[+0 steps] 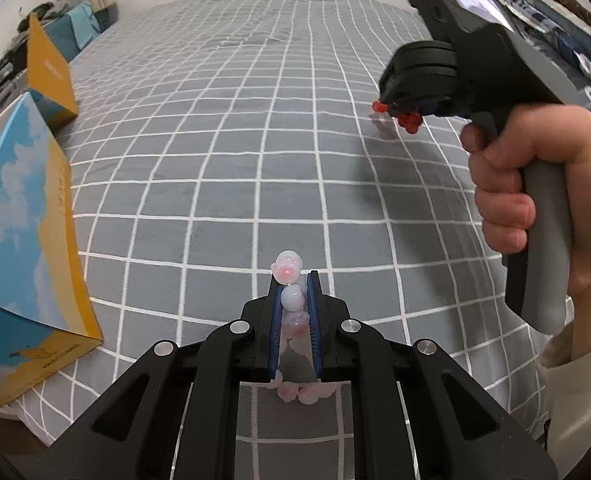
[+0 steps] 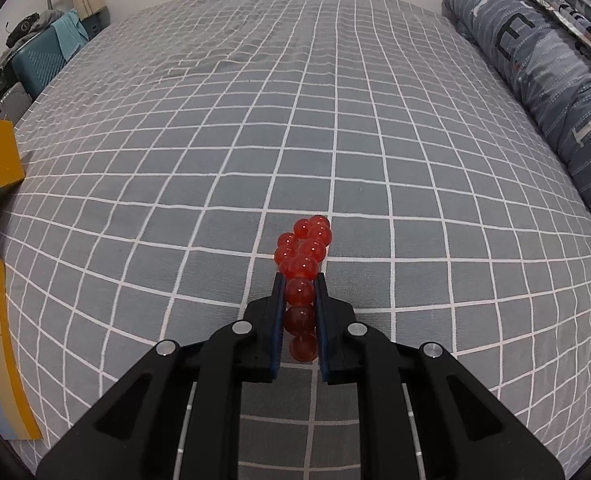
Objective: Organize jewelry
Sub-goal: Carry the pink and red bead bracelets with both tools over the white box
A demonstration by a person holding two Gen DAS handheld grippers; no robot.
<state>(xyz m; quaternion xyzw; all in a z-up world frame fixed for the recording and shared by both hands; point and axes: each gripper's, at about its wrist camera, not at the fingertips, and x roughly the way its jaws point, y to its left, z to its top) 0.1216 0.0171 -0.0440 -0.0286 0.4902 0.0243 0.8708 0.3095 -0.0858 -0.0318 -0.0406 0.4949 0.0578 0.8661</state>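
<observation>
In the left wrist view, the left hand-held gripper (image 1: 294, 280) pinches a pale pink bead bracelet (image 1: 291, 300) above the checked bed (image 1: 223, 152), right of a yellow-and-blue box (image 1: 27, 240). In the right wrist view, the right hand-held gripper (image 2: 299, 280) pinches a red bead bracelet (image 2: 303, 264) above the bed (image 2: 255, 120), left of a blue pillow (image 2: 535, 72).

Red bead bracelet (image 2: 304, 264); pale pink bead bracelet (image 1: 291, 292); grey white-gridded bedspread (image 2: 335, 140)
</observation>
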